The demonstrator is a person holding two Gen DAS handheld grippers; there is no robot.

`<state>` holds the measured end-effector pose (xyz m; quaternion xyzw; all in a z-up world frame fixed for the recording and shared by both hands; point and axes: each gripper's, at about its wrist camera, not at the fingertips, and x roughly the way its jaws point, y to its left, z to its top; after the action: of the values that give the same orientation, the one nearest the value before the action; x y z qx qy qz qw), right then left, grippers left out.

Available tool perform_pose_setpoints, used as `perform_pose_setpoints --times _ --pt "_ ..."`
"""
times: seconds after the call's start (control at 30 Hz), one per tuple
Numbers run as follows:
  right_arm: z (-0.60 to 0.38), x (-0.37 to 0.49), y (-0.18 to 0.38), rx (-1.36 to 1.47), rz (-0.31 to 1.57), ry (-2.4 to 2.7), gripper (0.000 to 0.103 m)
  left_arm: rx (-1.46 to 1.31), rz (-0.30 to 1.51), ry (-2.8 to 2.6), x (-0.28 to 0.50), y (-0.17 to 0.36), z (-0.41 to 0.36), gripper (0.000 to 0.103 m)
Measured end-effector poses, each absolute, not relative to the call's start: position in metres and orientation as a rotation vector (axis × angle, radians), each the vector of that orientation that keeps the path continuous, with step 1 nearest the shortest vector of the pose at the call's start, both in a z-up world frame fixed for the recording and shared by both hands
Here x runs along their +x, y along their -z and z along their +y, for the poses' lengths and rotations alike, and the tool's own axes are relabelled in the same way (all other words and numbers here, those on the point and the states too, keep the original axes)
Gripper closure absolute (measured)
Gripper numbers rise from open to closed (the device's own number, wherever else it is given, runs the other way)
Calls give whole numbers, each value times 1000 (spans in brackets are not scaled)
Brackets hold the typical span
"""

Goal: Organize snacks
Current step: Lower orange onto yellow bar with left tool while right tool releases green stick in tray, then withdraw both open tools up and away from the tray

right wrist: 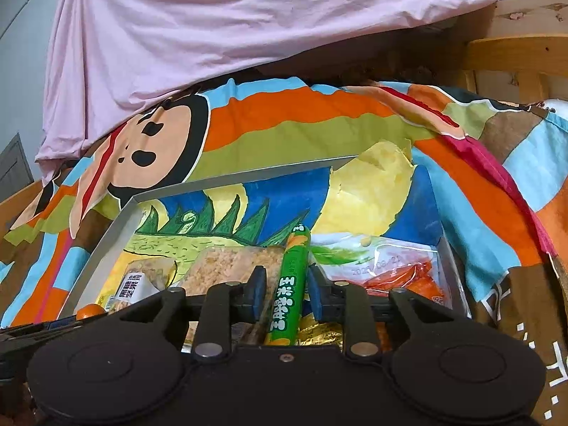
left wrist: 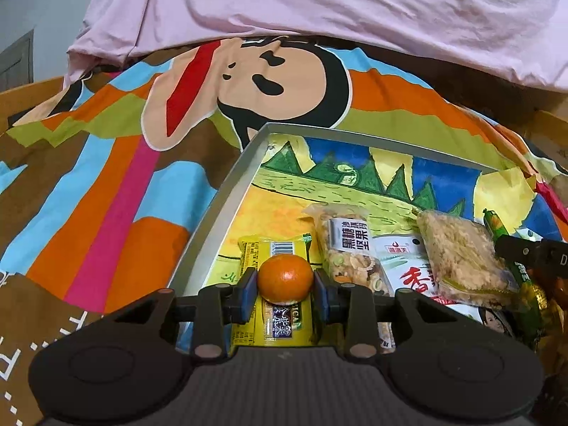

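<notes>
Left tongs [left wrist: 285, 293]: closed on a small orange tangerine [left wrist: 285, 278], both blue pads pressing its sides, held just above a yellow snack packet [left wrist: 273, 323].
Right tongs [right wrist: 286, 293]: part open around a green corn sausage stick [right wrist: 291, 284]; a gap shows beside each pad, so the stick lies between them unpinched.
Tray [left wrist: 227, 191]: shallow grey box lined with a bright crayon drawing, resting on a colourful cartoon-print bedsheet [left wrist: 106, 177].
Snacks in tray: a clear nut-bar packet [left wrist: 346, 248] just right of the yellow packet, a white packet with red characters [left wrist: 408, 266] partly under a pale crumbly cake in clear wrap [left wrist: 465, 255].
Far right of tray: an orange-red packet [right wrist: 408, 277] beside the sausage stick.
Behind: a pink cloth [left wrist: 319, 10] draped over the bed's far end.
</notes>
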<state>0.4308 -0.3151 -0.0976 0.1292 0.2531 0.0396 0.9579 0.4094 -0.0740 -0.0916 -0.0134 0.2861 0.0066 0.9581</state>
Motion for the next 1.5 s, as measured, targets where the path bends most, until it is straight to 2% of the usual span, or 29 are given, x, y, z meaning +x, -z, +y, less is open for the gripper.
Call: perform_pose_setpoints --times 0.33,0.4,0.6,0.67,0.8,0.87,1.07,1.27,1.5 --pt "-313 430 97 256 513 -93 65 -17 590 -13 409 94 -78 65" --pt "-312 430 97 255 514 -95 64 -15 592 -16 409 94 -79 62" --pt "-312 428 92 268 513 -108 55 -30 608 -51 409 93 -77 45" --pt "-313 426 88 278 500 -124 46 -45 615 -61 408 91 -74 39" --pt "-312 419 75 275 472 -134 38 -59 608 -94 404 86 -70 25" --pt "-313 414 67 266 453 -120 28 -70 601 -105 401 81 -68 19" --pt "-324 395 42 276 404 -96 19 -93 567 -95 386 59 -70 6" --pt "-338 367 17 308 380 -75 11 -121 525 -87 359 30 -73 1" --pt "-340 322 -14 305 337 -88 4 -140 486 -69 318 -2 -72 1"
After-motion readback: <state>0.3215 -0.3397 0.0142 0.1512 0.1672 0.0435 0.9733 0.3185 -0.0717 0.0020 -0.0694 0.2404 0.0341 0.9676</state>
